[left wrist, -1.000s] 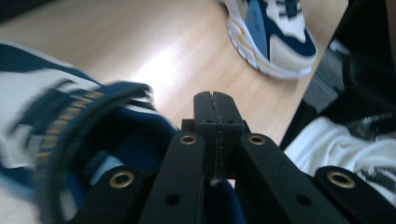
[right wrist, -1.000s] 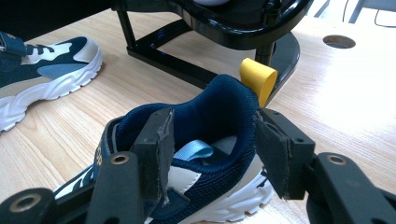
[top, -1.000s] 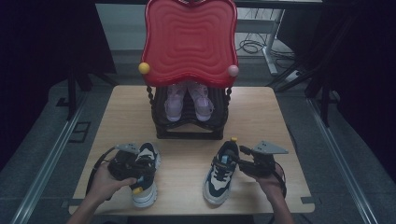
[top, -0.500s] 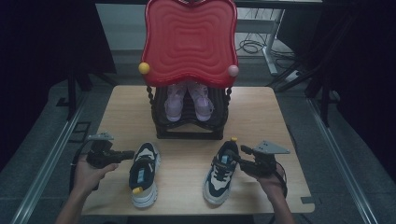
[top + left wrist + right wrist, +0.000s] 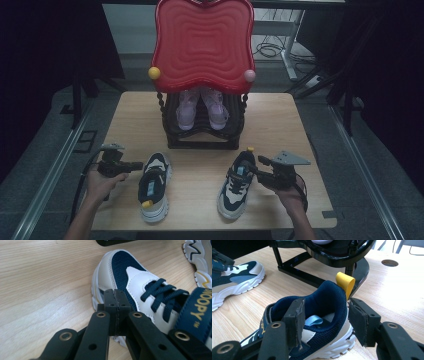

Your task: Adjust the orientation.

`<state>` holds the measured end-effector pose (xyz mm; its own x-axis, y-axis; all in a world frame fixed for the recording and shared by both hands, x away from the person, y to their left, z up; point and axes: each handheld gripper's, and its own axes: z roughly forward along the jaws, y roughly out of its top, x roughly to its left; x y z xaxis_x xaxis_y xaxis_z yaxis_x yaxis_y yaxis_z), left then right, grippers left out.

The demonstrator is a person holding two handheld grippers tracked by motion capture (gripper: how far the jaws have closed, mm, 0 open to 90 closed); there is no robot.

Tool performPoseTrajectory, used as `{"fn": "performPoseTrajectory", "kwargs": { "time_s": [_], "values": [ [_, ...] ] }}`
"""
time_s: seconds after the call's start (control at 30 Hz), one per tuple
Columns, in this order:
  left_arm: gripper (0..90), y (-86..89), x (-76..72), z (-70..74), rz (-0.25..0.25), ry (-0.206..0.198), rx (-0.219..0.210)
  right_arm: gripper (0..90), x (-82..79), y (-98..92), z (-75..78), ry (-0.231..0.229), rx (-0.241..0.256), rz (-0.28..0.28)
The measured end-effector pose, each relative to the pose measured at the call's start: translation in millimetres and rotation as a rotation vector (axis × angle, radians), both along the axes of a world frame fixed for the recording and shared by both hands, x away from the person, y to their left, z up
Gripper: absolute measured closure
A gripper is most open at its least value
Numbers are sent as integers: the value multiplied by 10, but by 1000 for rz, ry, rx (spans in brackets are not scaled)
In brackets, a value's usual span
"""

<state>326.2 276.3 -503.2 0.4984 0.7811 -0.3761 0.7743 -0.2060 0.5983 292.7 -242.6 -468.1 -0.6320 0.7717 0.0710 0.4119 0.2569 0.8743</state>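
1. Two shoes lie on the wood table (image 5: pixel 280 115), in front of a black rack (image 5: pixel 200 142).
2. Left shoe (image 5: pixel 154 186): white & navy, on the table's left part, yellow heel tab twd the person, toe twd the rack.
3. Right shoe (image 5: pixel 238 183): same kind, on the right part, yellow heel tab (image 5: pixel 345 283) twd the rack, toe twd the person.
4. Left gripper (image 5: pixel 131 165): just beside the left shoe, on its outer side, near the toe. Jaws pressed tight together w/ nothing btwn them. Not touching the shoe, as far as the high view shows.
5. Right gripper (image 5: pixel 251 167): jaws spread apart, one inside the right shoe's heel opening, the other outside the back of the heel. The heel wall sits btwn them. They are not squeezing it; there's a gap on the outer side.
6. A pink pair of shoes (image 5: pixel 201 106) sits on the rack, under a big red wavy tray (image 5: pixel 202 42) standing upright.
7. Rack's base is close behind the right shoe's heel.
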Motion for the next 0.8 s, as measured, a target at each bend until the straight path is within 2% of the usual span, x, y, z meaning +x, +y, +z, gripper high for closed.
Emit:
{"fn": "performPoseTrajectory", "kwargs": {
  "time_s": [0.17,0.33,0.47,0.8],
  "values": [
    [900,-54,69,-68,-3,12,-10,473,-2,-3,2,-2,0,0],
    [900,-153,139,-86,-17,-3,-14,473,-1,-2,-1,0,0,1],
    [900,-241,200,-92,-31,1,-17,473,2,-7,-4,0,-1,0],
    [900,-430,250,-113,-56,-1,-49,473,2,-8,-6,0,-3,1]
  ]
}}
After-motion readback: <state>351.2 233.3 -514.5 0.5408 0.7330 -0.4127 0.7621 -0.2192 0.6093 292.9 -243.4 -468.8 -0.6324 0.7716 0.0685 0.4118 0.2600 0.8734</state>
